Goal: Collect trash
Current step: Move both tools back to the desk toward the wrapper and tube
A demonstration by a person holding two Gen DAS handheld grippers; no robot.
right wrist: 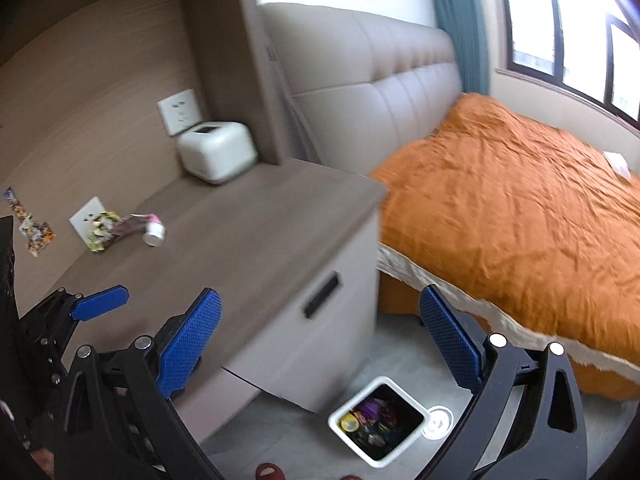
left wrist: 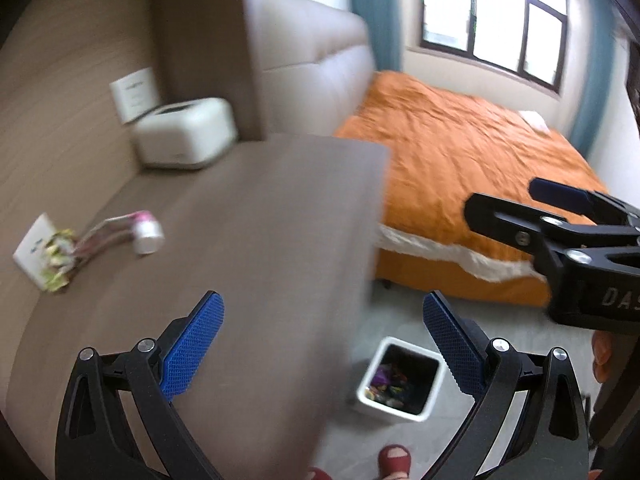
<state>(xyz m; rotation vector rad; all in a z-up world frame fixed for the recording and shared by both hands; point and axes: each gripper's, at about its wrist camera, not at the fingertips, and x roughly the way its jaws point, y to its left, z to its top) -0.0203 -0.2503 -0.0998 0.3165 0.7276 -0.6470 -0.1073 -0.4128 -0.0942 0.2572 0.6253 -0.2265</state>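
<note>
- Below your right gripper [right wrist: 320, 340], between its spread fingers, sits the white trash bin [right wrist: 340, 426] on the grey floor, beside the nightstand's drawer front; coloured wrappers already lie inside it.
- Your right gripper is released: blue pads [right wrist: 188, 344] wide apart, nothing between them.
- Your left gripper [left wrist: 322, 344] is likewise released and empty, hanging over the front edge of the nightstand top [left wrist: 260, 240]. The same bin shows just right of its centre line, low on the floor.
- Ahead and to the left of both grippers, trash remains on the nightstand top: a crumpled yellow-green wrapper [left wrist: 58, 258] and a pink-and-white tube [left wrist: 136, 232] lying on its side, cap toward you, touching or nearly touching each other. Blur prevents telling which.
- The wrapper lies against a white wall socket plate [right wrist: 82, 216].
- Farther left of your right gripper, a colourful wrapper strip [right wrist: 30, 224] shows against the wall panel; you cannot tell what it rests on.
- Farther ahead, a white box-shaped device [left wrist: 186, 134] stands at the back corner of the top.
- Right of both grippers lies the bed with an orange cover [right wrist: 520, 220].
- Red slippers [left wrist: 396, 460] show at the lower edge.
</note>
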